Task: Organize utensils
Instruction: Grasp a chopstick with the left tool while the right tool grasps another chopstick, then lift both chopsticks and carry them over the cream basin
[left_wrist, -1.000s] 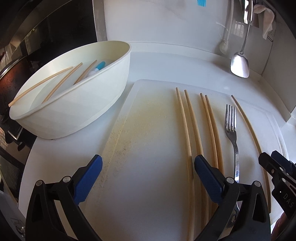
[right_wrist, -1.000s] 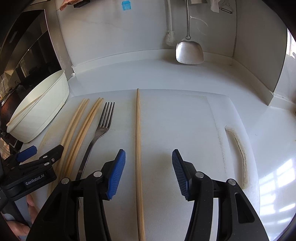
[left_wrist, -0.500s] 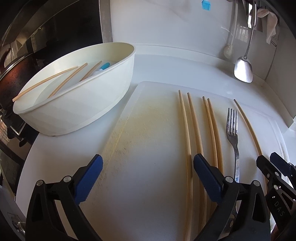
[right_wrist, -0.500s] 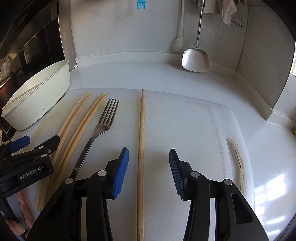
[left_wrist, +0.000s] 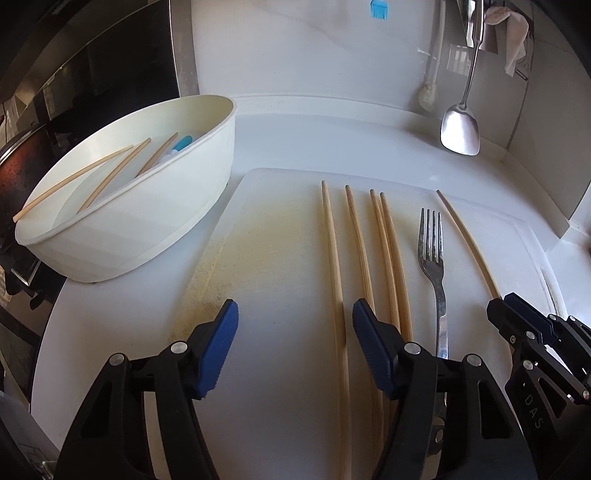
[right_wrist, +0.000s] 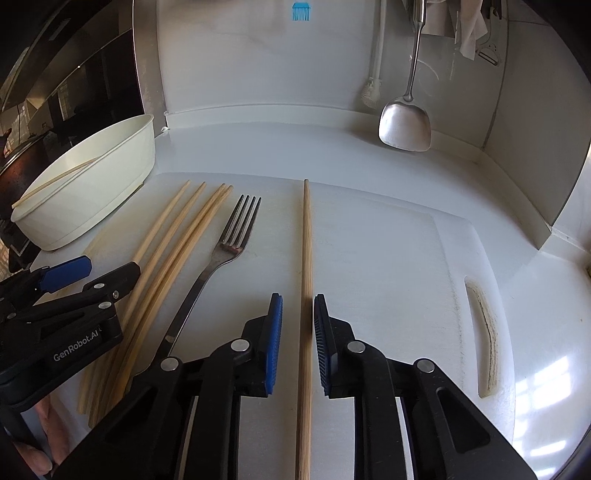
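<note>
Since a second ago: both your grippers are narrowing, while the utensils are lying unmoved.
Right gripper (right_wrist: 298, 332): you are closing it around the lone chopstick (right_wrist: 306, 258) on the cutting board (right_wrist: 388, 258); pads not yet pressing.
Left gripper (left_wrist: 291, 345): you are closing it half-wide around the leftmost chopstick (left_wrist: 332, 258).
Risk: the thin round sticks are likely rolling out of a flat pinch.
Risk: your left pad is crowding the neighbouring chopsticks (left_wrist: 388, 258), possibly scattering them toward the fork (left_wrist: 434, 266).
Destination: the white tub (left_wrist: 147, 229) is probably waiting.
</note>
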